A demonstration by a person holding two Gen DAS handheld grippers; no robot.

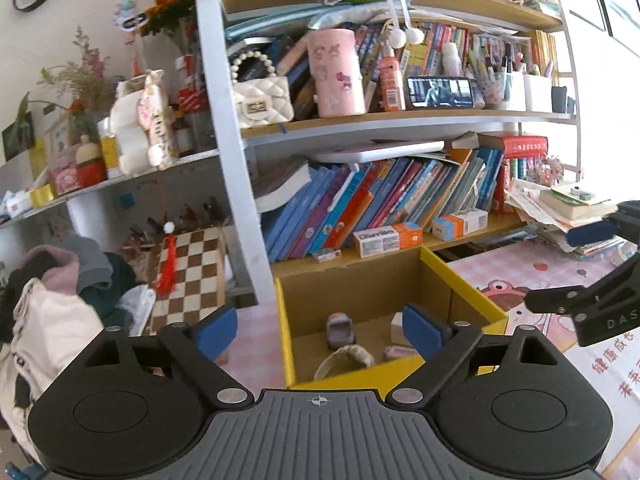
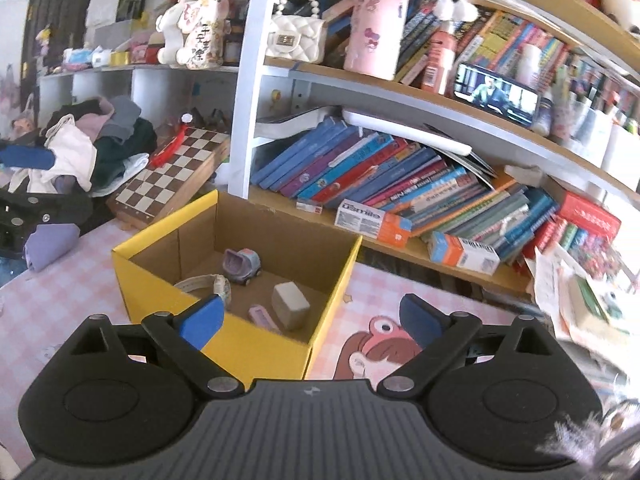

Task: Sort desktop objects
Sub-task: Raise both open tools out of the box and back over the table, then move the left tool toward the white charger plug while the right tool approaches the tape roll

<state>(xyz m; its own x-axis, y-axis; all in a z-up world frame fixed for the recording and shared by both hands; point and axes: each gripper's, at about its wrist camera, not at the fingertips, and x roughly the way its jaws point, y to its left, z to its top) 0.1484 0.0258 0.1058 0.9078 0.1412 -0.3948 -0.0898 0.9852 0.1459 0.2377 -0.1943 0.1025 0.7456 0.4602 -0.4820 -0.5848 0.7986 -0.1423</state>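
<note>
On the pink checked desk mat (image 2: 60, 304), up against the crowded bookshelf, sits the open yellow cardboard box (image 2: 160, 280), and both grippers hang over it with nothing between their blue pads. The left gripper (image 1: 320, 330) is spread wide and empty, and so is the right gripper (image 2: 312, 318), jaws released on both.

Four small things already lie on the box floor: a lilac toy car (image 2: 242, 266), a pale watch with a cream strap (image 2: 208, 284), a grey stone-like block (image 2: 290, 306) and a flat pink bar (image 2: 262, 316). They sit below and ahead of the jaws, inside the box walls, none of them between the pads on either side. From the left camera the car (image 1: 340, 330) shows straight between the fingers but well down on the box floor.

My worry is the box itself. Its walls look light and tall, and a low finger could catch the yellow rim and drag or tip it, spilling what is sorted. The two grippers also hover close together over one opening, so they could knock each other. Whatever remains to sort I cannot pick out; the heap of papers (image 2: 580, 292) on the right looks loose enough to slide if brushed
</note>
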